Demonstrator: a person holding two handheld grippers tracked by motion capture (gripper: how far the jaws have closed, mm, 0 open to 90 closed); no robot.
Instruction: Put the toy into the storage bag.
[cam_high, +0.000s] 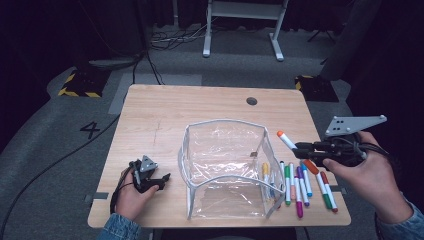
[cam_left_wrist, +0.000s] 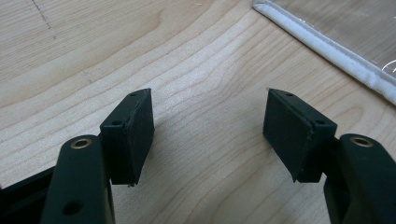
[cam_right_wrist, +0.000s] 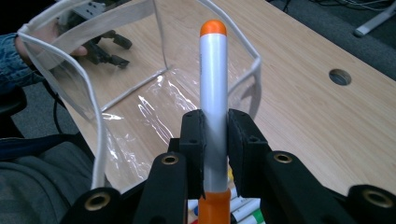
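My right gripper is shut on an orange-capped marker, held in the air just right of the clear pouch. In the right gripper view the marker runs up between the two black jaws, its orange tip pointing over the pouch's open top. Several coloured markers lie in a row on the table beside the pouch's right wall. My left gripper rests on the wood to the left of the pouch, open with nothing between its fingers. The pouch's white edge shows in the left gripper view.
The wooden table has a round cable hole near its far edge. A white desk frame and cables stand on the floor beyond. The bare wood behind and left of the pouch is free room.
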